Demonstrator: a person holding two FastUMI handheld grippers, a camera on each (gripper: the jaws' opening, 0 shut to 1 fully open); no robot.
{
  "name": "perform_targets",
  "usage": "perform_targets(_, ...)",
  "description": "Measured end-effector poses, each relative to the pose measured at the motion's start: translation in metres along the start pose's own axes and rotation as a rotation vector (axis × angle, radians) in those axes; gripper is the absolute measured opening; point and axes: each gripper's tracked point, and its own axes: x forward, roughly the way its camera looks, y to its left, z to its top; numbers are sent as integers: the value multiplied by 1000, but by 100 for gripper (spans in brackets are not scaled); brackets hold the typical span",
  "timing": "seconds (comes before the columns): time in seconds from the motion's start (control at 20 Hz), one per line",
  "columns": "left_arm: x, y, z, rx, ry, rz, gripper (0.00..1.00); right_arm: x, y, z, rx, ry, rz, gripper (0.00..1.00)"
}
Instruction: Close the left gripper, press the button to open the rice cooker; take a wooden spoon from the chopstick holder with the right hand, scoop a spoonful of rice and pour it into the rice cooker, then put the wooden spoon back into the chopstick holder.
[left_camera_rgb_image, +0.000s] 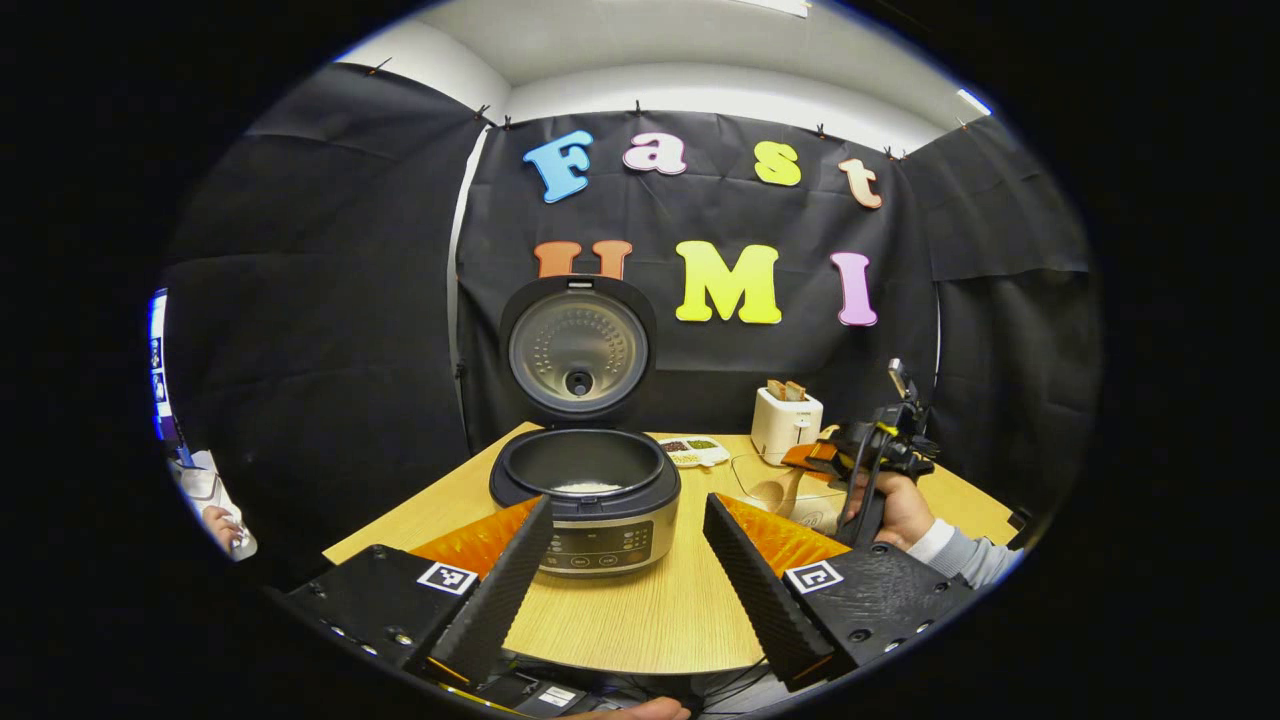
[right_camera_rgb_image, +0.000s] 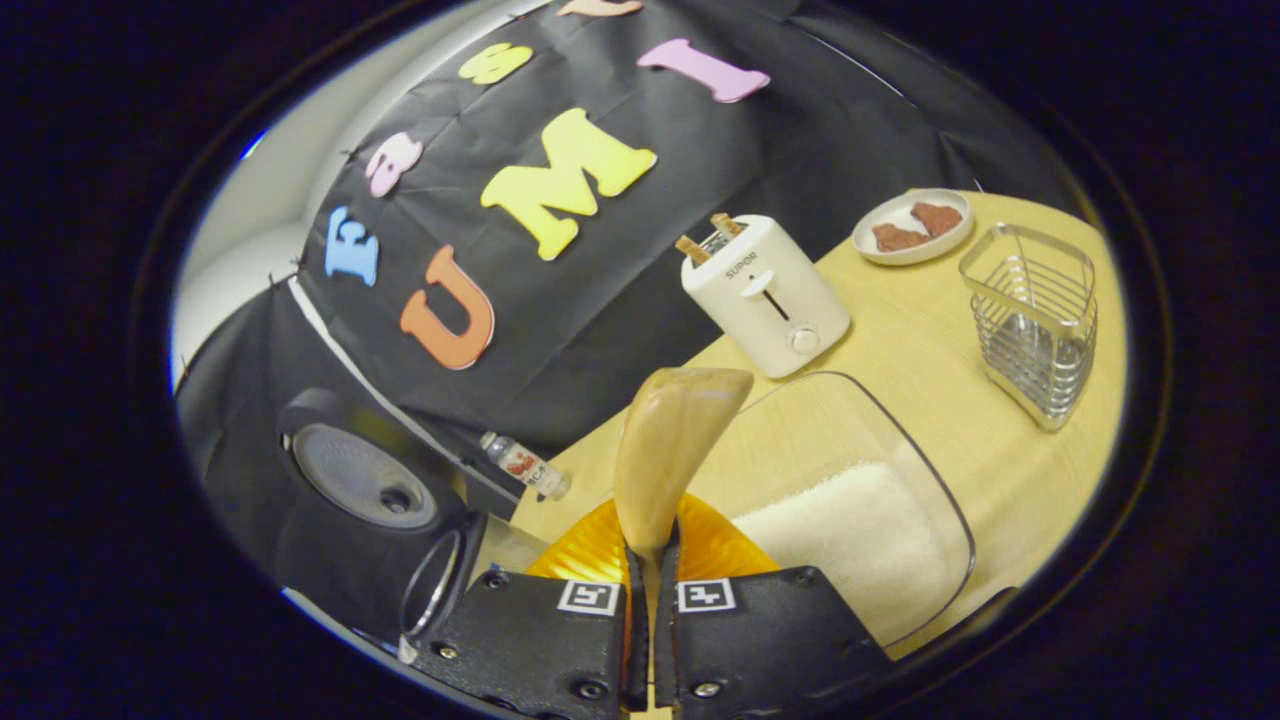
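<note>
The rice cooker (left_camera_rgb_image: 585, 500) stands on the table with its lid (left_camera_rgb_image: 578, 348) swung up, and a little white rice (left_camera_rgb_image: 588, 487) lies in its pot. My left gripper (left_camera_rgb_image: 630, 585) is open just in front of the cooker, with nothing between its fingers. My right gripper (right_camera_rgb_image: 648, 575) is shut on the handle of the wooden spoon (right_camera_rgb_image: 668, 440), whose bowl points up with no rice visible on it. In the left gripper view that gripper (left_camera_rgb_image: 850, 455) hangs over the glass dish (left_camera_rgb_image: 770, 480), right of the cooker. The wire chopstick holder (right_camera_rgb_image: 1035, 320) stands at the far right.
The glass dish (right_camera_rgb_image: 905, 470) holds a heap of white rice (right_camera_rgb_image: 850, 535). A white toaster (right_camera_rgb_image: 765, 295) with toast stands behind it, a plate (right_camera_rgb_image: 945, 240) of brown food beyond. A small bottle (right_camera_rgb_image: 525, 465) lies by the wall. A dish of beans (left_camera_rgb_image: 695, 450) sits behind the cooker.
</note>
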Motion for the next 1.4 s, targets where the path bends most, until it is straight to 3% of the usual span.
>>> perform_targets(0.15, -1, -1, 4, 9, -4, 9, 97, -11, -8, 20, 173, -51, 10, 8)
perform_targets(0.4, -2, -3, 7, 26, -2, 5, 96, -31, -20, 46, 357, -129, 33, 7)
perform_targets(0.85, -16, -2, 29, 33, -45, 32, 96, -87, 18, 83, 773, -145, 227, 7)
perform_targets(1.05, -29, 1, 35, 46, -66, 33, 96, -108, 66, 86, 732, -125, 290, 7)
perform_targets(1.4, -54, 28, 33, 65, -84, 58, 96, -102, 136, 63, 568, -125, 303, 7)
